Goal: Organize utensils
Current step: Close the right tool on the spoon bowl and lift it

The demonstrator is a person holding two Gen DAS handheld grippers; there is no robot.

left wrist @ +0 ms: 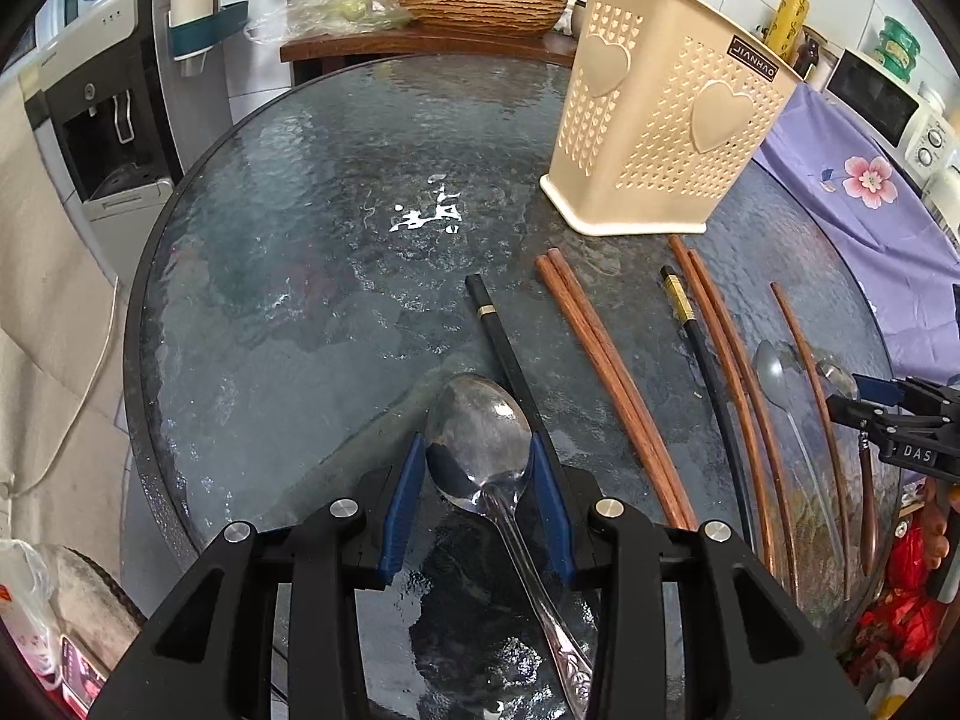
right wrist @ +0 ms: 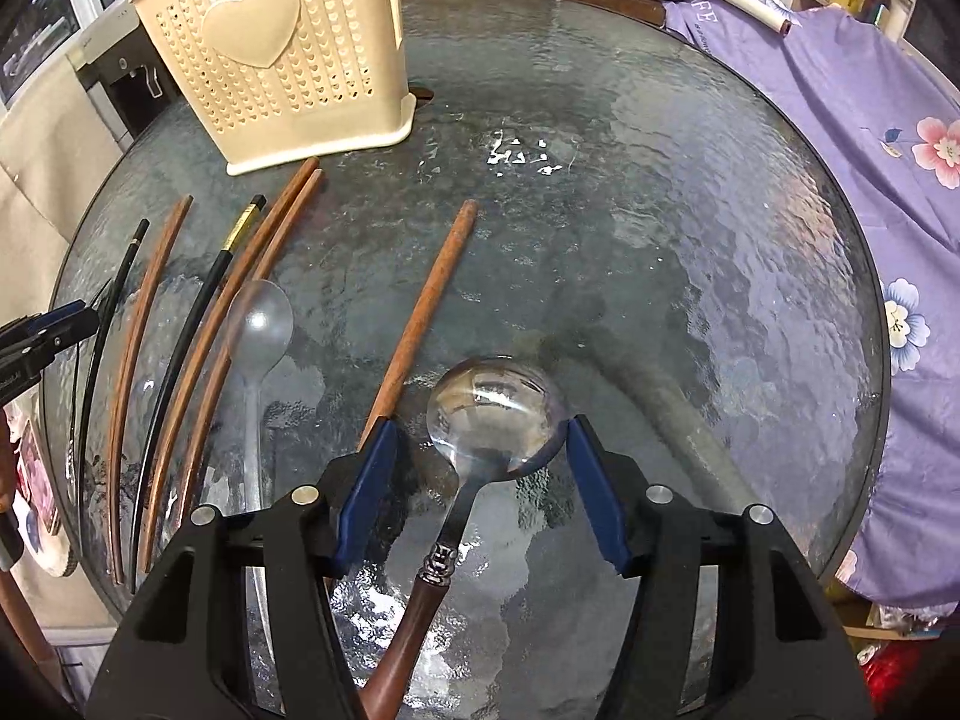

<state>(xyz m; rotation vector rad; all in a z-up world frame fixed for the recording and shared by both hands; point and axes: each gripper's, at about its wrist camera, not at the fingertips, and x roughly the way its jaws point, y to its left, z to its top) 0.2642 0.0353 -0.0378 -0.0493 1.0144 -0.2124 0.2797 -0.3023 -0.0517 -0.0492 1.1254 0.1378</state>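
Observation:
In the left wrist view my left gripper (left wrist: 478, 468) is shut on the bowl of a steel spoon (left wrist: 480, 438), both blue pads touching its sides, low over the glass table (left wrist: 300, 240). In the right wrist view my right gripper (right wrist: 480, 462) is open around the bowl of a wooden-handled spoon (right wrist: 495, 405) lying on the table (right wrist: 690, 240); its pads stand apart from the bowl. A beige perforated utensil holder (left wrist: 660, 120) stands at the far side and also shows in the right wrist view (right wrist: 276, 54). Several brown chopsticks (left wrist: 606, 372) and black chopsticks (left wrist: 510, 354) lie in front of it.
A third, plain spoon (right wrist: 258, 330) lies among the chopsticks (right wrist: 204, 330) left of my right gripper. One brown chopstick (right wrist: 426, 312) lies beside the wooden-handled spoon. A purple flowered cloth (right wrist: 870, 150) covers the counter on the right. A water dispenser (left wrist: 102, 120) stands left of the table.

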